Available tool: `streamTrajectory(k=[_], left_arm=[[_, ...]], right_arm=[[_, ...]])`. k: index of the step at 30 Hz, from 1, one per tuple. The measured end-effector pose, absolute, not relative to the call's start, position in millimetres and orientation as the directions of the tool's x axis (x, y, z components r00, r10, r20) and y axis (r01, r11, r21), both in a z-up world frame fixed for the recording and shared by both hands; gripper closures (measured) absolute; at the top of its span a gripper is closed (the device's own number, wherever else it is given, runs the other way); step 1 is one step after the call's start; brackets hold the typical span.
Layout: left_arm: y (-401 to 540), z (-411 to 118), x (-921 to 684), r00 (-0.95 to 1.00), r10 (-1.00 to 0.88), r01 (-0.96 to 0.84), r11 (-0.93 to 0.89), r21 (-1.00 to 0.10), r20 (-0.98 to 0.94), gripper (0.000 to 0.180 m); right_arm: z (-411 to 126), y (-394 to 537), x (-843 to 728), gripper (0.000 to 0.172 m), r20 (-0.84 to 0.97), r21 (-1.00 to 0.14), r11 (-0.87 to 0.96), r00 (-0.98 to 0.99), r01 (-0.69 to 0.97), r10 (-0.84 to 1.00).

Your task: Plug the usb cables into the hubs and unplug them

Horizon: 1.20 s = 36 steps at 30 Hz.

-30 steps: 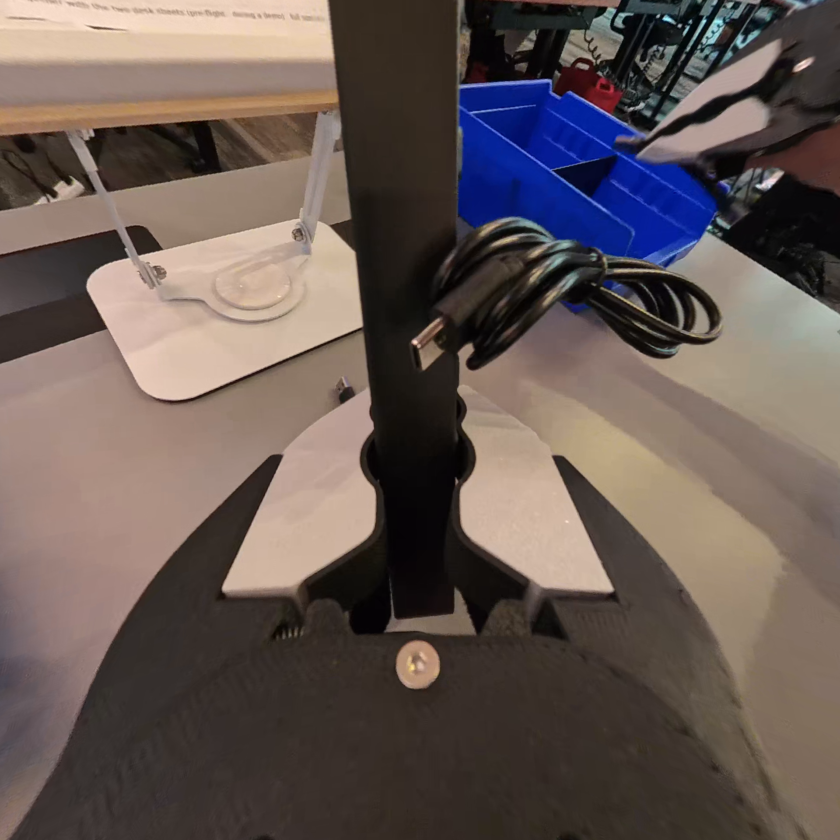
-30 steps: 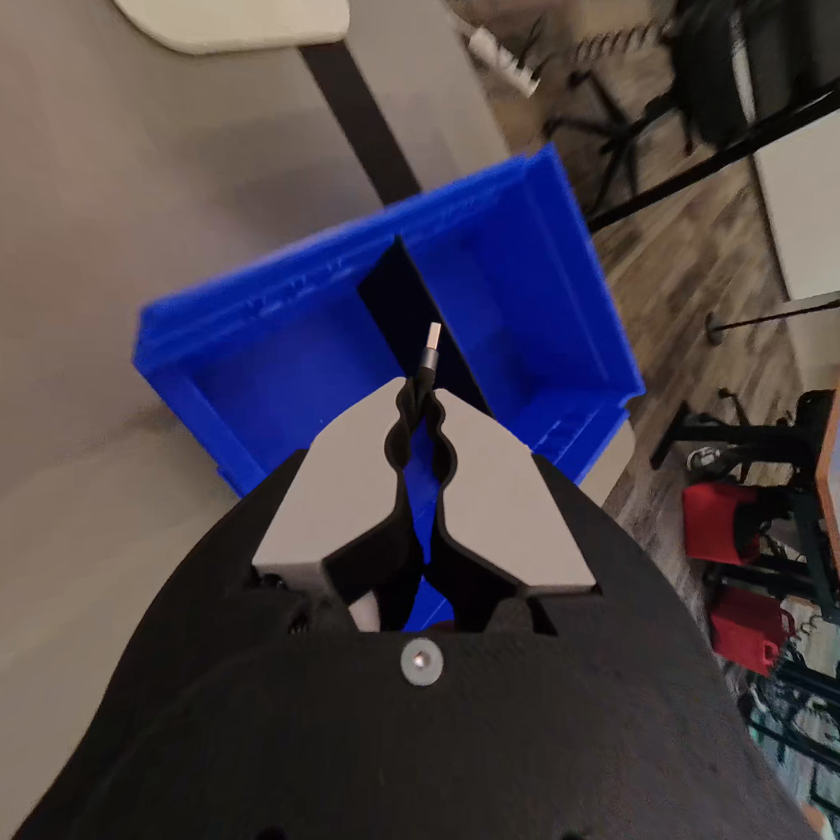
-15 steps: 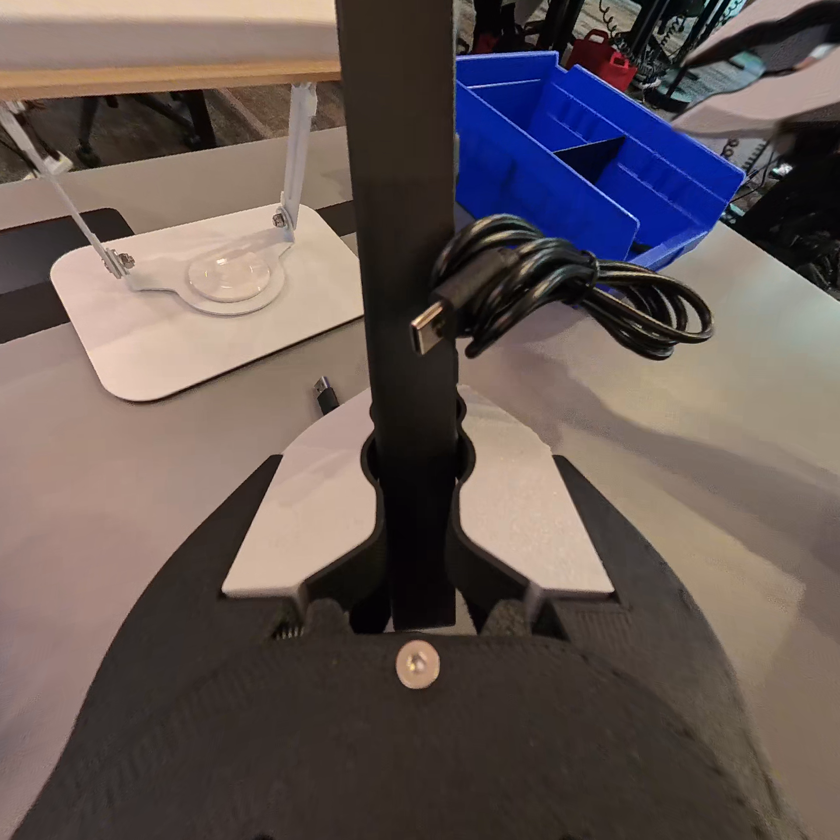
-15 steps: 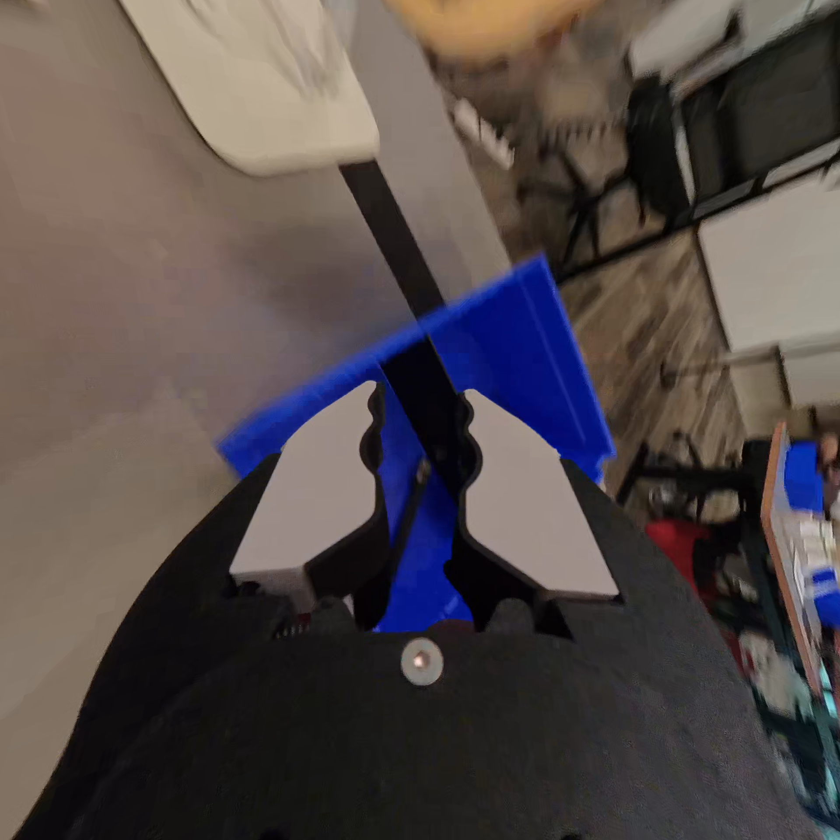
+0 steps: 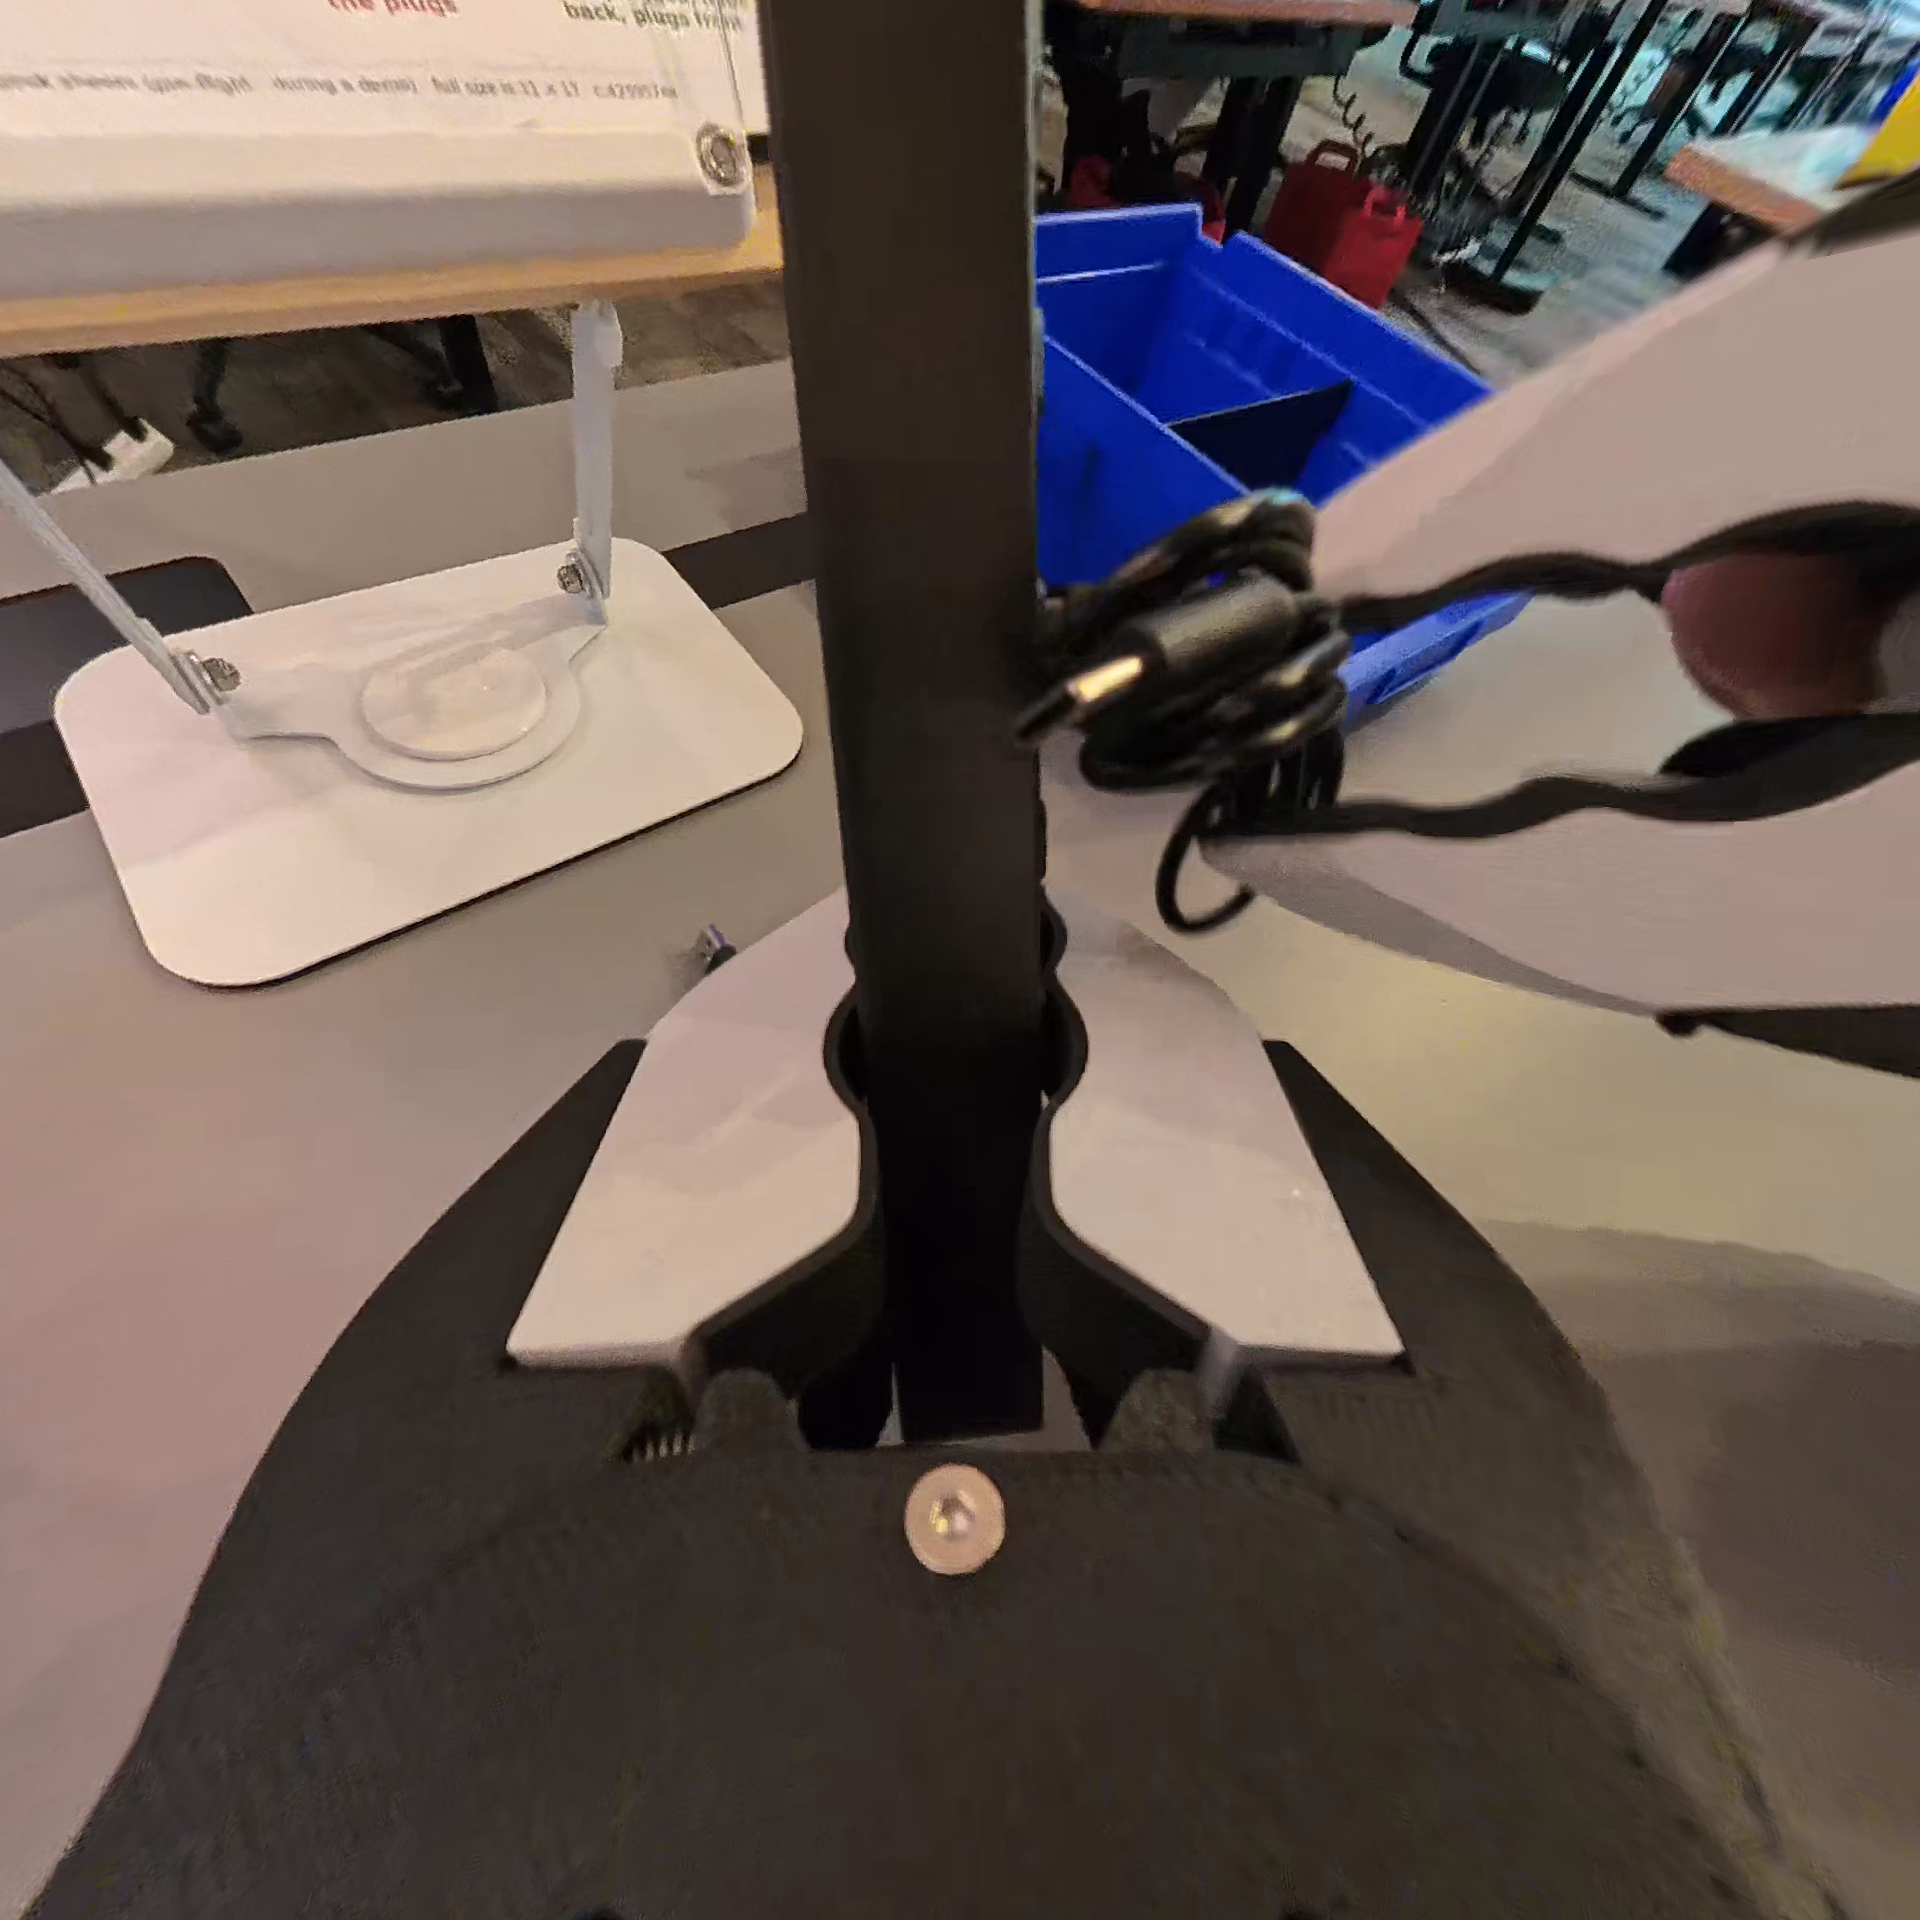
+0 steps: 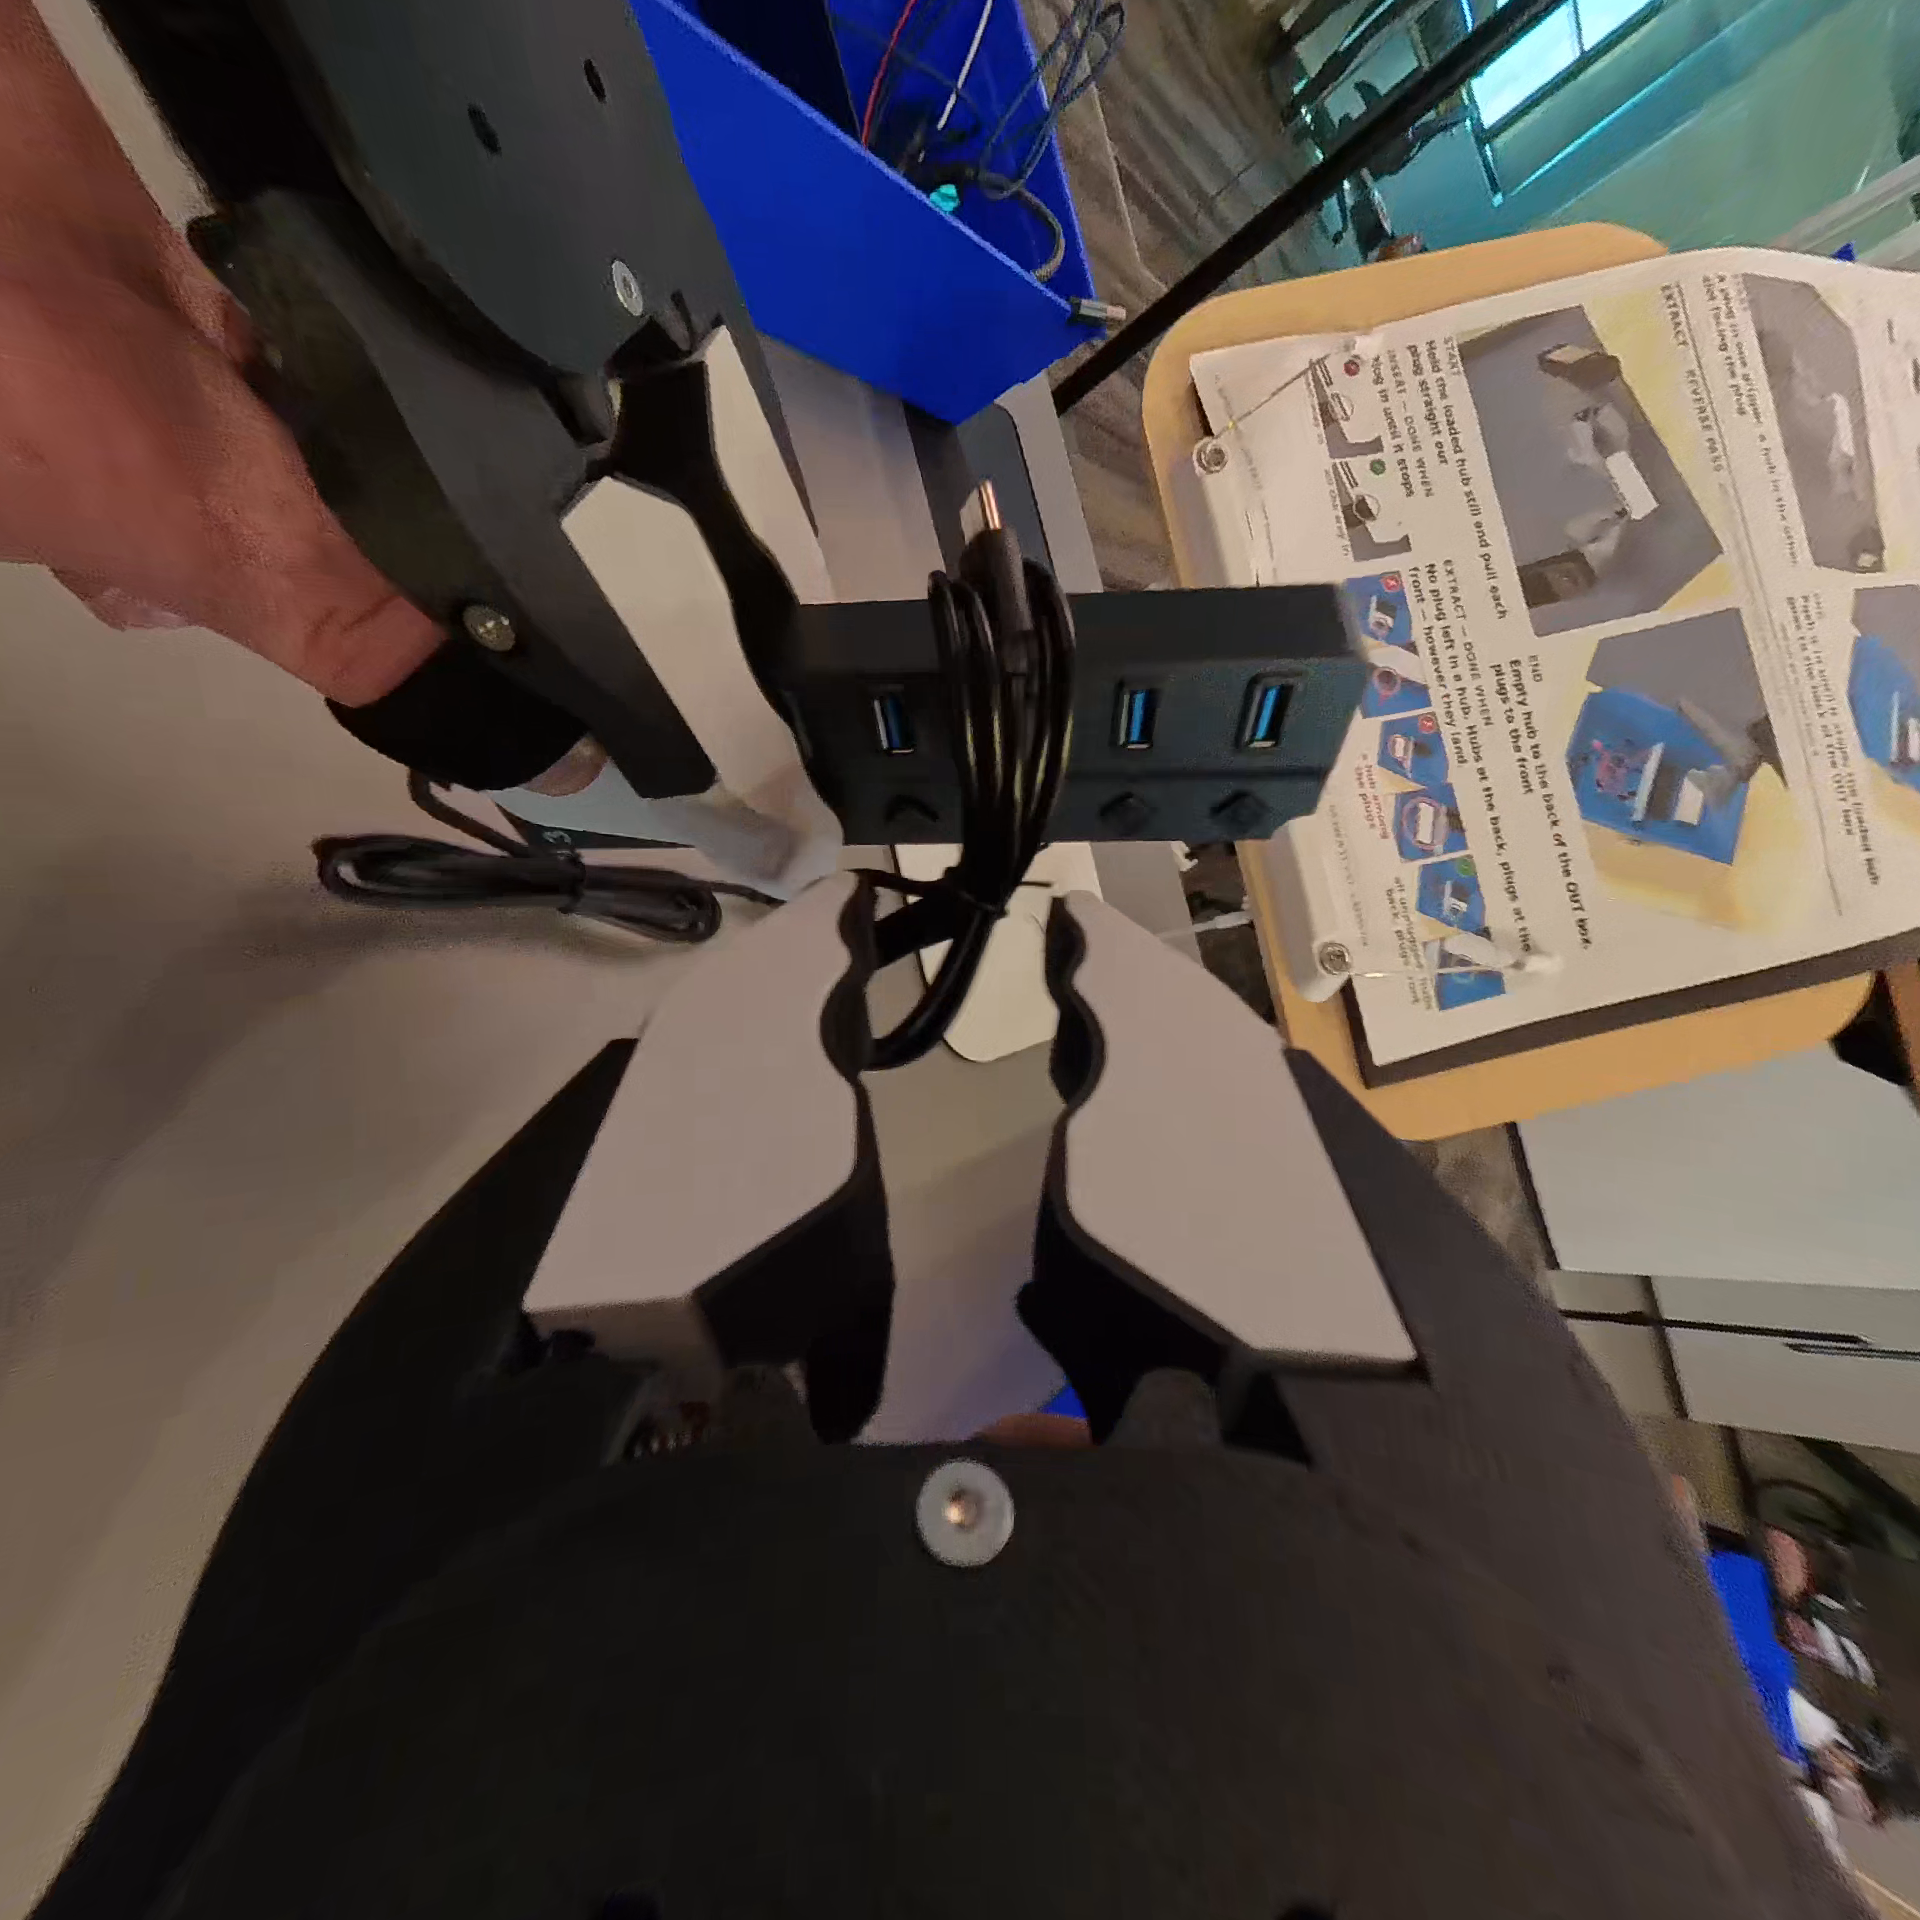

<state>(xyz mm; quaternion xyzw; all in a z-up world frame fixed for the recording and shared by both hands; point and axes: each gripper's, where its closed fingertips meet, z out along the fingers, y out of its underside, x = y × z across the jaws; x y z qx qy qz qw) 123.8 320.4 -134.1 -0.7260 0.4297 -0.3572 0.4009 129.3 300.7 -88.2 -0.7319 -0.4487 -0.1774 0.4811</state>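
Note:
My left gripper (image 5: 940, 935) is shut on a long black USB hub (image 5: 914, 416) and holds it above the grey table. A coiled black cable (image 5: 1205, 665) with a silver-tipped plug is looped around the hub. In the right wrist view the hub (image 6: 1174, 644) lies across the frame with three empty blue ports, held at its left end by the left gripper (image 6: 800, 748). My right gripper (image 6: 951, 914) is open. A loop of the cable (image 6: 997, 727) hangs between its fingers, which do not press on it. It also shows in the left wrist view (image 5: 1278, 707), straddling the coil.
A blue bin (image 5: 1195, 343) with a black divider stands behind the hub. A white stand base (image 5: 416, 769) is at the left, with an instruction sheet (image 6: 1558, 644) on a board. Another tied cable (image 6: 520, 883) and a small plug (image 5: 712, 948) lie on the table. My hands' fingertips stand some 5 cm from each other.
My right gripper was shut on a silver-tipped plug over the blue bin. It opened, no longer holds the plug, and swung over to the hub's cable coil. The left gripper kept hold of the hub.

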Motion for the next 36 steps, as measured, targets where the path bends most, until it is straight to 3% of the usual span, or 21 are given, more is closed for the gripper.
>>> streamTrajectory(k=[2,4,8,12,14,16,19,25,29,36], left_arm=[[322,-134,122,0.376,-0.913,-0.348,-0.297,-0.889,0.158,0.154],[323,-131,120,0.392,-0.911,-0.339,-0.269,-0.902,0.124,0.155],[322,-126,123,0.398,-0.914,-0.337,-0.223,-0.915,0.076,0.155],[311,-114,131,0.364,-0.931,-0.296,-0.152,-0.943,0.035,0.154],[307,-109,134,0.369,-0.929,-0.291,-0.118,-0.95,0.002,0.154],[306,-104,135,0.374,-0.927,-0.28,-0.103,-0.954,-0.009,0.154],[306,-104,137,0.363,-0.932,-0.284,-0.111,-0.952,0.0,0.154],[301,-91,140,0.293,-0.956,-0.288,-0.067,-0.955,-0.022,0.14],[301,-92,145,0.28,-0.959,-0.317,-0.062,-0.946,-0.031,0.154],[301,-94,150,0.307,-0.952,-0.327,-0.086,-0.941,-0.02,0.155]], right_arm=[[-91,296,123,0.144,0.604,-0.605,-0.16,0.58,0.78,0.547],[-89,292,122,0.124,0.565,-0.628,-0.175,0.599,0.758,0.567],[-68,288,121,0.102,0.601,-0.645,-0.155,0.622,0.748,0.502],[-62,290,120,0.111,0.608,-0.643,-0.166,0.631,0.747,0.482],[-64,296,125,0.129,0.651,-0.61,-0.18,0.617,0.772,0.443],[-60,299,125,0.158,0.725,-0.562,-0.141,0.568,0.815,0.391],[-54,299,129,0.16,0.829,-0.458,-0.147,0.481,0.877,0.285],[-59,295,130,0.161,0.833,-0.434,-0.143,0.456,0.89,0.314],[-58,293,127,0.161,0.81,-0.473,-0.117,0.483,0.873,0.333],[-49,287,131,0.147,0.857,-0.437,-0.101,0.448,0.894,0.253]])
